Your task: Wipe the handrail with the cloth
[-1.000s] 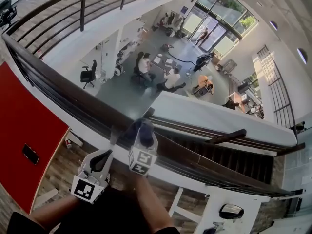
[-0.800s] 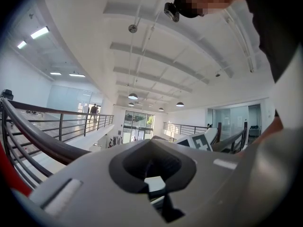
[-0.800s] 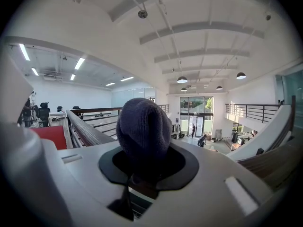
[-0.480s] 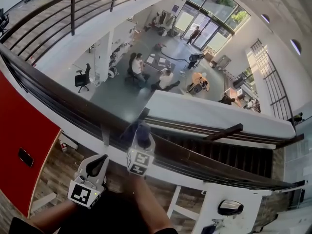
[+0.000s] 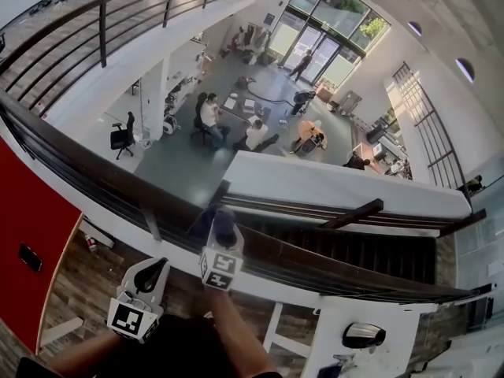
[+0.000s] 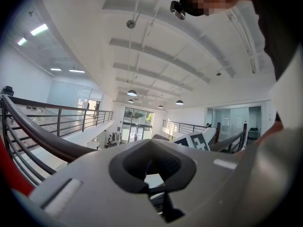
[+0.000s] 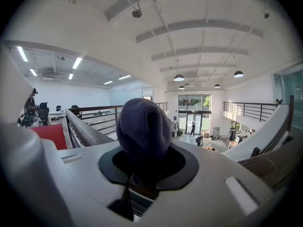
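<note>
A dark handrail (image 5: pixel 94 176) runs from upper left to lower right across the head view, and also shows as handrail (image 7: pixel 85 129) and handrail (image 6: pixel 42 138). My right gripper (image 5: pixel 221 239) rests against the handrail and is shut on a dark blue-grey knitted cloth (image 5: pixel 223 220). The cloth (image 7: pixel 142 126) bulges out of my right gripper (image 7: pixel 144 167) and lies on the rail's top. Below and left of the rail, clear of it, my left gripper (image 5: pixel 153 270) holds nothing. In its own view my left gripper (image 6: pixel 152 167) has its jaws together.
A rail post (image 5: pixel 150 223) stands just left of the cloth. Beyond the rail is a drop to a lower floor with people at desks (image 5: pixel 236 124). A red panel (image 5: pixel 31 227) is at the left. A white ledge (image 5: pixel 339 187) and a stair rail (image 5: pixel 354 211) lie to the right.
The right gripper and the cloth have slid a little to the right along the handrail, away from the post. The left gripper stays below the rail. The head view has shifted.
</note>
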The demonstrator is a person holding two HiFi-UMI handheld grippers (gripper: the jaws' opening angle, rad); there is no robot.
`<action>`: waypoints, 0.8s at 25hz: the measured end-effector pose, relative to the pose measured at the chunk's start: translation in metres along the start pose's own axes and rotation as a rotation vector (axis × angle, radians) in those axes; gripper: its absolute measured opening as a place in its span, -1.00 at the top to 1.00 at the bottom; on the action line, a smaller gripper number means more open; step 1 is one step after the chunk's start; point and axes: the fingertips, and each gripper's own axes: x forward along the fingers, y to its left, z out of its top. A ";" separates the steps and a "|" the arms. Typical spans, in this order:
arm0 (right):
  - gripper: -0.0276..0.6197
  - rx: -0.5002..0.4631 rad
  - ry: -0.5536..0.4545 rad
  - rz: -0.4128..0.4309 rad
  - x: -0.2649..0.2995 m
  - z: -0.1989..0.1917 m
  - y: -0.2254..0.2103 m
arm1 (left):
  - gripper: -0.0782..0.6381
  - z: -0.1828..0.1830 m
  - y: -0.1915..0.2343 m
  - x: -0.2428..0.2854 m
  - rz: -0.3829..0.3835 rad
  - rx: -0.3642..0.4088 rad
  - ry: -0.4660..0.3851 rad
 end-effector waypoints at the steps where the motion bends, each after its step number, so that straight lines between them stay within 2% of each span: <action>1: 0.62 0.000 0.000 0.000 -0.002 0.000 -0.004 | 0.78 0.001 -0.003 0.001 0.000 0.001 -0.005; 20: 0.62 0.009 0.000 -0.022 -0.034 -0.008 -0.059 | 0.78 -0.006 -0.058 0.026 0.000 -0.015 -0.002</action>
